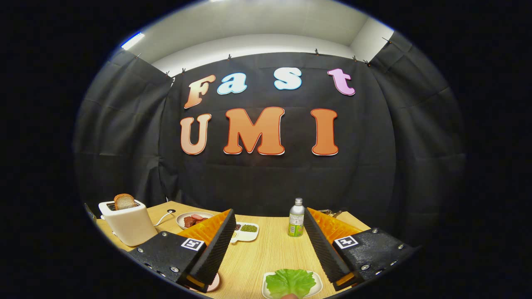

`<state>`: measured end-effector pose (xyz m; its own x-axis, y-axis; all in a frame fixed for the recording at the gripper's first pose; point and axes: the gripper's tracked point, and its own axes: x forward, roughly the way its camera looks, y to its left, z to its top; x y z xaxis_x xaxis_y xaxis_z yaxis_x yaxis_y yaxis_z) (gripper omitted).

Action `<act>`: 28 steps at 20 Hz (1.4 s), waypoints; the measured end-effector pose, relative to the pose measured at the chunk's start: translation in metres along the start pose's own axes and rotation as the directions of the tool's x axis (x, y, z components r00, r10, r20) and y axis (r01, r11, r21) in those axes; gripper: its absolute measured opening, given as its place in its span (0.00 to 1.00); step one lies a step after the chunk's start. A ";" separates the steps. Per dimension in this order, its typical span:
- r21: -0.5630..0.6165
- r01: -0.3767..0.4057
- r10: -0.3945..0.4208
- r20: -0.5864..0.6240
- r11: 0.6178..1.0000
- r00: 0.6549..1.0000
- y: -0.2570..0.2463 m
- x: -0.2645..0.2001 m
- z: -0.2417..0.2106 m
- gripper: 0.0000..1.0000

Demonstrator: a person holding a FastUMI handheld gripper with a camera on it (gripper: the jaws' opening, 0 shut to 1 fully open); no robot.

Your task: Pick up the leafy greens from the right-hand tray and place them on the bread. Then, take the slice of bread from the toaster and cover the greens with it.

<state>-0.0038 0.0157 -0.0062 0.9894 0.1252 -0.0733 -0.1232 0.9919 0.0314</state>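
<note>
My gripper point(269, 214) is open, its two fingers spread wide above the wooden table point(266, 253). A leaf of green lettuce point(290, 282) lies on a small white tray point(318, 285) low between the fingers, nearer the right one. Left of the left finger stands a white toaster point(129, 222) with a browned slice of bread point(124, 201) sticking up from its slot. Under the base of the left finger a sliver of a pink plate point(214, 284) shows; what lies on it is hidden.
Beyond the left fingertip, a white plate point(183, 216) carries red meat slices, with a small divided dish point(248, 233) of green bits beside it. A silver-capped bottle point(296, 223) stands just by the right fingertip. The toaster's cord runs to a hole in the table.
</note>
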 end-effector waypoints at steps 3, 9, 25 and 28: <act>-0.023 0.002 -0.002 -0.020 1.000 1.000 -0.001 0.001 -0.002 0.98; -0.063 -0.030 0.025 -0.079 0.998 0.997 0.007 0.003 -0.013 0.98; -0.039 -0.072 0.050 -0.403 0.997 0.914 0.007 0.008 -0.093 0.98; -0.038 -0.085 0.057 -0.463 0.996 0.884 0.009 0.007 -0.109 0.98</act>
<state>-0.0067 0.0279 -0.1152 0.8324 0.1779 -0.5248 -0.2095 0.9778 -0.0008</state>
